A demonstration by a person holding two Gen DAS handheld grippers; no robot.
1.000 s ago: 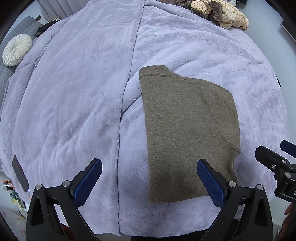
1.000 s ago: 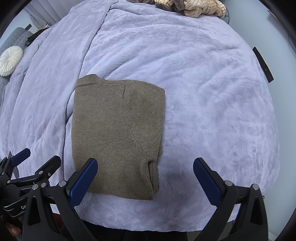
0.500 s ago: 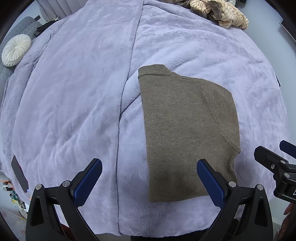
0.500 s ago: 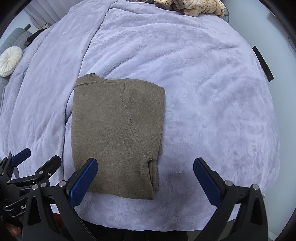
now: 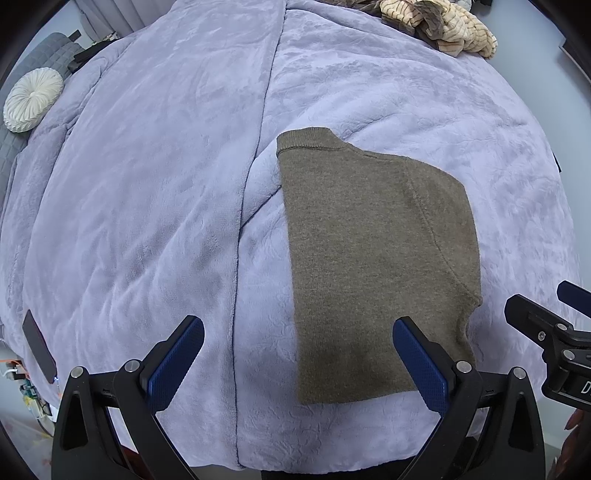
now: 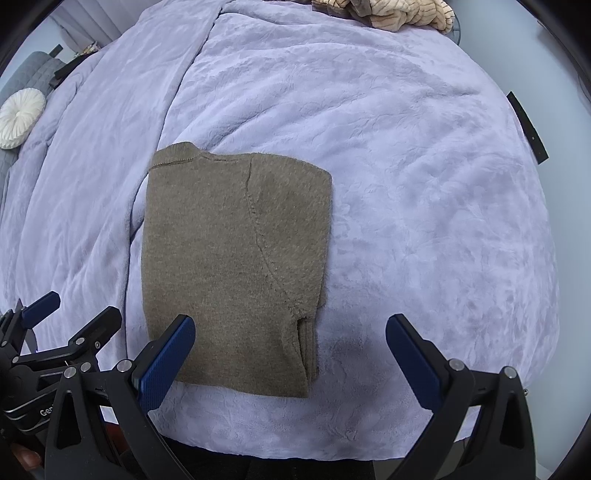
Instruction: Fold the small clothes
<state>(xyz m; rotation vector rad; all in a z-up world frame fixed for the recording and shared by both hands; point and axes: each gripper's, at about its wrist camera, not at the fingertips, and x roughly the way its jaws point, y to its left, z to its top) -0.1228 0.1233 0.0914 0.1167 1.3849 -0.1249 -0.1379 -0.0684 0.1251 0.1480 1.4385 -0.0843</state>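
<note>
A folded brown sweater (image 6: 236, 266) lay mid-frame on the lilac bed (image 6: 424, 184); both the left tongs (image 5: 295, 354) and the right tongs (image 6: 291, 350) were spread apart, seemingly hovering empty above it.

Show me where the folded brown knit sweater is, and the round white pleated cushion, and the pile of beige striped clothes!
Folded brown knit sweater (image 6: 236, 266): right wrist view, middle of its top layer.
Round white pleated cushion (image 5: 33, 99): left wrist view, its buttoned centre.
Pile of beige striped clothes (image 5: 443, 26): left wrist view, middle of the heap.
</note>
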